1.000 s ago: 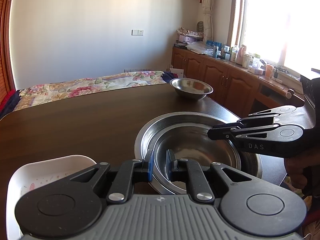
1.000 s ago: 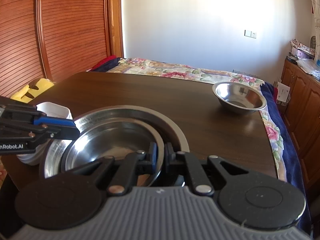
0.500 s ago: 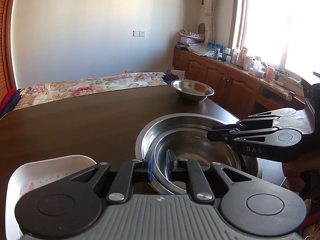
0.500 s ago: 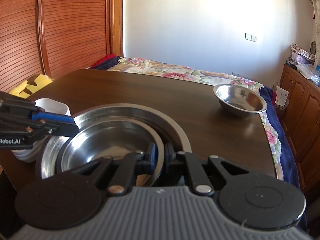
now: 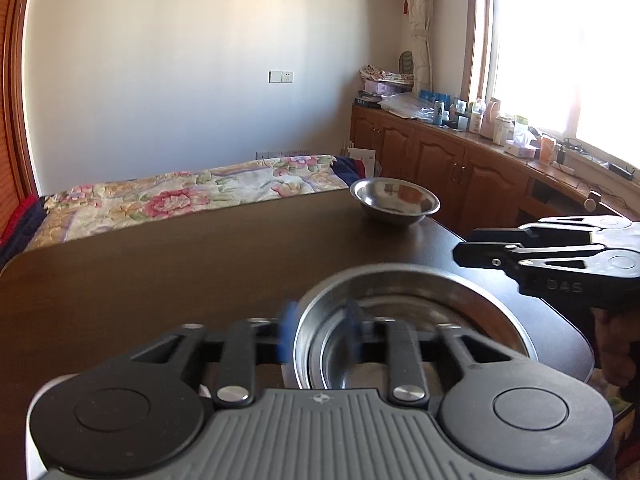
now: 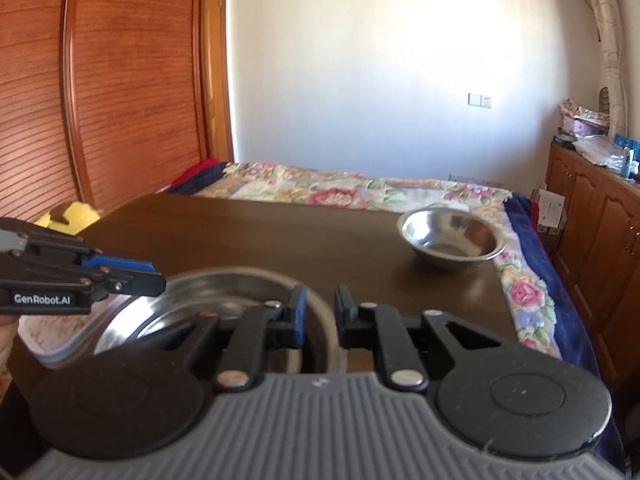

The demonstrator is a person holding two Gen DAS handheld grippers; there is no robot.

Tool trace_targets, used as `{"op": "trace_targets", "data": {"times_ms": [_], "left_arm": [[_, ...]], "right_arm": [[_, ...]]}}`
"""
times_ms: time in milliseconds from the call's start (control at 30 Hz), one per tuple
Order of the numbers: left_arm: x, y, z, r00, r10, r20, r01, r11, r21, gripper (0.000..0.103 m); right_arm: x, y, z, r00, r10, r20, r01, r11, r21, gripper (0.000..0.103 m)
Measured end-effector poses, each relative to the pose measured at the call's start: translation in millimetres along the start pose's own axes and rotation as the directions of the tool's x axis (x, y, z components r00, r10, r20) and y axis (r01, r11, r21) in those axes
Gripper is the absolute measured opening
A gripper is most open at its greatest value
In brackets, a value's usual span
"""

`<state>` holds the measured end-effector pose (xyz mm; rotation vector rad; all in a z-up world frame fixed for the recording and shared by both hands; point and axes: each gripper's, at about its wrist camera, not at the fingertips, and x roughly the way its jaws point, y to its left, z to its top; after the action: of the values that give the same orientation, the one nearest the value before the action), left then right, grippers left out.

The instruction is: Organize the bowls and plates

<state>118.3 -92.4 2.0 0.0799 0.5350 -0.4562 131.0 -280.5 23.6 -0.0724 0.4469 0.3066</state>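
Two nested steel basins (image 5: 408, 304) sit on the dark wooden table (image 5: 160, 272) near its front edge; they also show in the right wrist view (image 6: 224, 296). My left gripper (image 5: 320, 332) is open, its fingers straddling the basins' near-left rim. My right gripper (image 6: 320, 312) is open astride the near-right rim, and shows from the side in the left wrist view (image 5: 464, 252). A small steel bowl (image 5: 395, 200) stands at the far right of the table, also in the right wrist view (image 6: 452, 244). A white floral dish (image 6: 36, 332) lies left of the basins.
A bed with a floral cover (image 5: 180, 196) lies beyond the table. Wooden cabinets (image 5: 460, 164) with bottles run along the right wall under a window. A slatted wooden wardrobe (image 6: 100, 80) stands on the left. The table's right edge is close to the basins.
Both grippers have opened from nearly shut on the basin rims and both cameras have tilted upward. The basins rest on the table as before.
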Motion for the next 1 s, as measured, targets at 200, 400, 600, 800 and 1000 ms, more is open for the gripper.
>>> {"op": "trace_targets", "data": {"times_ms": [200, 400, 600, 800, 1000], "left_arm": [[10.9, -1.9, 24.5, 0.999, 0.022, 0.036, -0.023, 0.999, 0.029, 0.093], [27.0, -8.1, 50.2, 0.998, 0.036, 0.042, -0.039, 0.997, 0.072, 0.101], [49.1, -14.0, 68.8, 0.999, 0.018, 0.03, -0.02, 0.995, 0.097, 0.101], [72.5, -15.2, 87.3, 1.0, -0.023, 0.007, 0.022, 0.995, 0.099, 0.101], [102.9, -13.7, 102.3, 0.996, -0.075, -0.042, 0.078, 0.994, 0.081, 0.1]], "right_arm": [[-4.6, -24.3, 9.1, 0.998, -0.042, 0.039, 0.042, 0.999, 0.005, 0.053], [-5.7, -49.3, 24.3, 0.993, -0.092, 0.077, 0.093, 0.996, -0.003, 0.101], [11.8, -67.9, 31.5, 0.991, -0.131, 0.028, 0.131, 0.991, -0.008, 0.103], [32.0, -88.3, 34.3, 0.992, -0.124, -0.027, 0.125, 0.992, 0.032, 0.103], [51.9, -106.1, 37.9, 0.991, -0.128, -0.045, 0.129, 0.991, 0.031, 0.103]]}}
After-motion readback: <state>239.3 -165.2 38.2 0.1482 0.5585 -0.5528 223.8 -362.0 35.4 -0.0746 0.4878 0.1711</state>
